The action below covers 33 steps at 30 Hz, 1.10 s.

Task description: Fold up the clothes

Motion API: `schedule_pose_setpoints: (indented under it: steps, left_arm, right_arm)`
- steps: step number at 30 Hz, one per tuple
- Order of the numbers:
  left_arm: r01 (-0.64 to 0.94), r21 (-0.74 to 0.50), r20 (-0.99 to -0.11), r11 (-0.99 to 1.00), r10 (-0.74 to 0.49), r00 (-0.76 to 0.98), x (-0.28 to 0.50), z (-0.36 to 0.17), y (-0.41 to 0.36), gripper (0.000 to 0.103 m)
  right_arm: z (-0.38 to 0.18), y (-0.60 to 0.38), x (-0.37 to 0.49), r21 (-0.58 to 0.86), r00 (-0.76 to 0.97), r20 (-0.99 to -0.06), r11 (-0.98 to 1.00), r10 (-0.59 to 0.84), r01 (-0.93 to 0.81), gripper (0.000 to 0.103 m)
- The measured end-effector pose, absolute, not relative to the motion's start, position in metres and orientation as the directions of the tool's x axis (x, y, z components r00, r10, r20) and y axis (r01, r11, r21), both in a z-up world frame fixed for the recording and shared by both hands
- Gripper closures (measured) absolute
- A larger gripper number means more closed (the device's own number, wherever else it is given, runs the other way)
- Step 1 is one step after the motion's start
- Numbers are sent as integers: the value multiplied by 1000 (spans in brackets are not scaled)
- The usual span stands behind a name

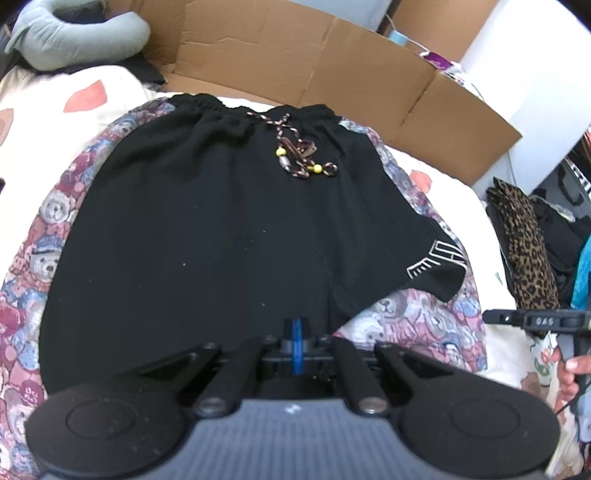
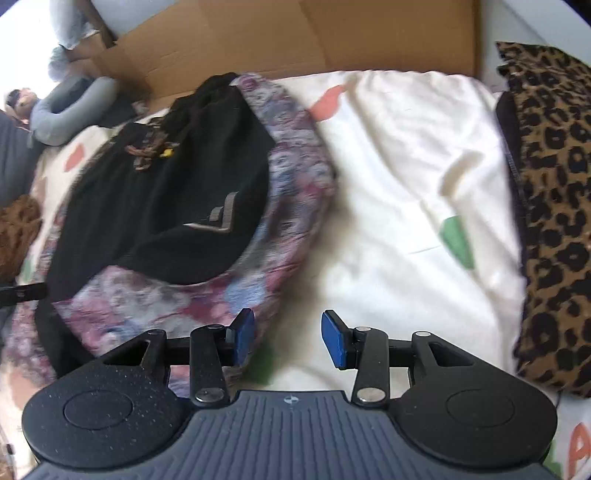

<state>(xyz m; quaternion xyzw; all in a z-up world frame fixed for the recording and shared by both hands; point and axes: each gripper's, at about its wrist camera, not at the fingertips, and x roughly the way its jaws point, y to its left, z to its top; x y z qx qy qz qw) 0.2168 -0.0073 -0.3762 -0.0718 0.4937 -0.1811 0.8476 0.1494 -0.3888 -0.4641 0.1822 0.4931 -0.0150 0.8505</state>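
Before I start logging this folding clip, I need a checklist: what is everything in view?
black shorts: 1, black with white leg print, flat on the bear cloth
drawstring: 1, brown braid with yellow beads, at the shorts' waistband
bear-print cloth: 1, pink and blue, under the shorts
bed sheet: 1, white with coloured shapes, beneath everything
cardboard box: 1, brown, flattened behind the bed
neck pillow: 1, grey-green, far left corner
leopard-print garment: 1, tan and black, at the sheet's right edge
left gripper: 1, black, fingers together at the shorts' hem; grip unclear
right gripper: 1, black, blue fingers apart above the sheet
hand: 1, holding the right gripper's handle
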Motion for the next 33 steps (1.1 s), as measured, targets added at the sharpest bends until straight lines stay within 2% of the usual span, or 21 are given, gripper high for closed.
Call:
schedule_pose_setpoints:
  steps: [5, 12, 18, 27, 28, 29, 31, 32, 33]
  left_arm:
    - [255, -292, -816, 922, -379, 437, 218, -378, -12, 103]
    - [255, -293, -812, 921, -381, 442, 218, -370, -7, 102]
    - [297, -290, -793, 910, -402, 458, 218, -355, -13, 92]
    - [337, -290, -794, 896, -422, 438, 219, -357, -27, 92]
    - [338, -286, -797, 897, -418, 436, 219, -357, -27, 92]
    - [337, -285, -799, 898, -416, 434, 219, -358, -26, 92]
    - [334, -281, -804, 899, -411, 430, 219, -360, -25, 90]
    - [335, -280, -806, 900, -410, 427, 219, -361, -25, 86]
    - [342, -280, -808, 897, -412, 421, 217, -362, -26, 83]
  right_arm:
    - [-480, -384, 156, 260, 498, -857, 947, 136, 189, 56]
    - [-475, -376, 173, 338, 535, -819, 928, 209, 156, 56]
    - [-478, -370, 185, 368, 538, -809, 917, 235, 153, 56]
    - [-496, -371, 194, 418, 533, -803, 889, 267, 186, 55]
    - [-497, -372, 194, 429, 536, -798, 884, 275, 186, 58]
    - [-497, -373, 194, 438, 537, -795, 879, 282, 188, 75]
    - [-496, -376, 193, 450, 533, -794, 872, 292, 192, 95]
    - [-494, -377, 193, 449, 532, -794, 873, 292, 191, 100]
    - [-491, -378, 192, 449, 532, -795, 873, 293, 190, 101]
